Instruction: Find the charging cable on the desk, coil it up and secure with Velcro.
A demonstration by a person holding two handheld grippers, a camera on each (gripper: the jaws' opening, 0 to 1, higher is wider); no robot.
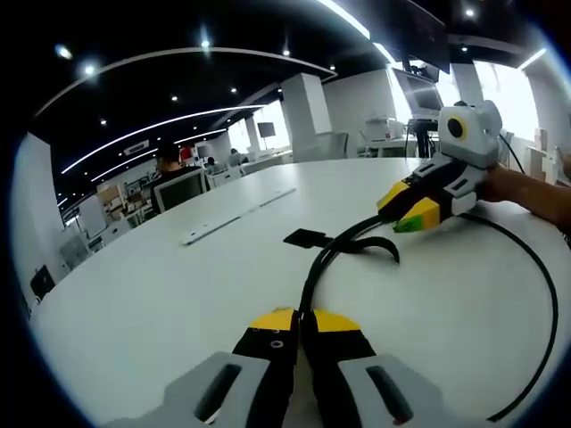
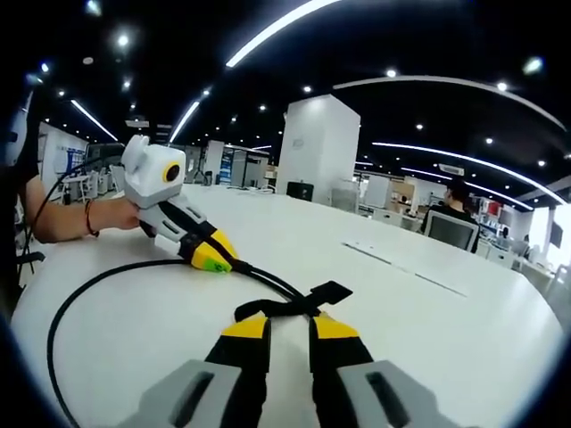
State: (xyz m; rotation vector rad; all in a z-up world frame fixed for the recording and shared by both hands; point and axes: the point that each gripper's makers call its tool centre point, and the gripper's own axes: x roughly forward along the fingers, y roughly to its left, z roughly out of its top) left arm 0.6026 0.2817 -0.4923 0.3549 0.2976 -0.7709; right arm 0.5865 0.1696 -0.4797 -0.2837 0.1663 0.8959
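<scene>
A black charging cable [image 1: 330, 254] lies on the white table [image 1: 161, 294] and sweeps round in a wide loop [image 1: 546, 303] at the right. My left gripper [image 1: 304, 319] is shut on the cable near me. Farther along, my right gripper [image 1: 385, 217] is closed on the same cable beside the black Velcro strap [image 1: 308, 238], one end of which curls beneath it. In the right gripper view the cable [image 2: 98, 276] loops off to the left, the Velcro strap [image 2: 330, 291] lies across the tips of my right gripper [image 2: 290, 325], and my left gripper [image 2: 239, 267] pinches the doubled cable just beyond.
A long white cover strip [image 1: 236, 214] is set into the tabletop farther back, seen also as the strip [image 2: 393, 257]. A person's hand [image 2: 80, 218] holds the left gripper. Monitors [image 2: 451, 230], a seated person and a white pillar [image 2: 317, 152] stand beyond the table.
</scene>
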